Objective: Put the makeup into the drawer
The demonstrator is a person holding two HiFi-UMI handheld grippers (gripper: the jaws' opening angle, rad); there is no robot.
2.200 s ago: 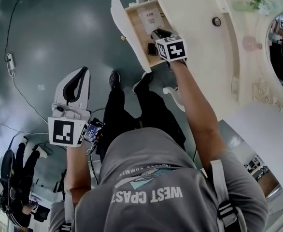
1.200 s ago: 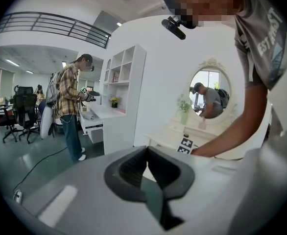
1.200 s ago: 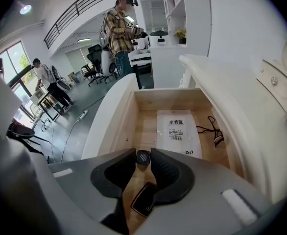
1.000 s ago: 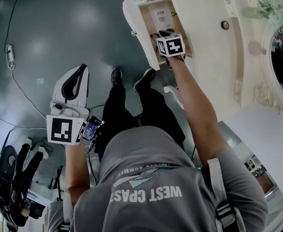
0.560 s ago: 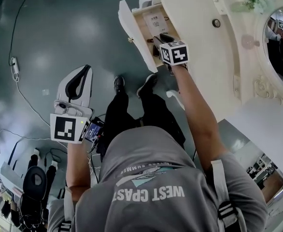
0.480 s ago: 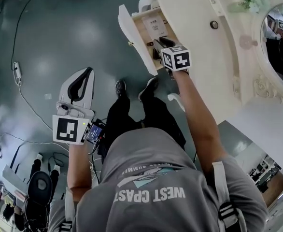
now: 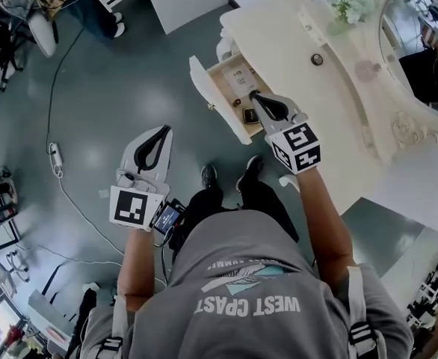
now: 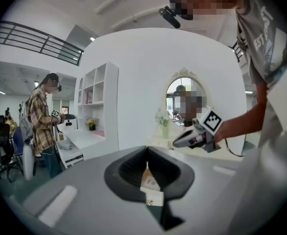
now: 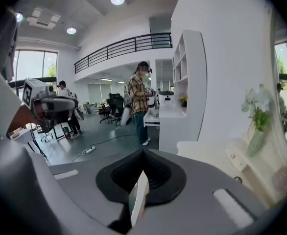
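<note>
Wooden drawer (image 7: pixel 213 102) under the right gripper's (image 7: pixel 255 95) shut, empty jaws is open, the left gripper's (image 7: pixel 162 130) jaws shut too; a bump could spill the makeup (image 7: pixel 249 115).

Head view looks steeply down on the drawer (image 7: pixel 213 96); both gripper views share the vanity (image 9: pixel 201 152).

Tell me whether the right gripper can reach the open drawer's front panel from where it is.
Probably yes. The right gripper, shut and empty, hangs above the open drawer, and nothing lies between it and the front panel beside it.
</note>
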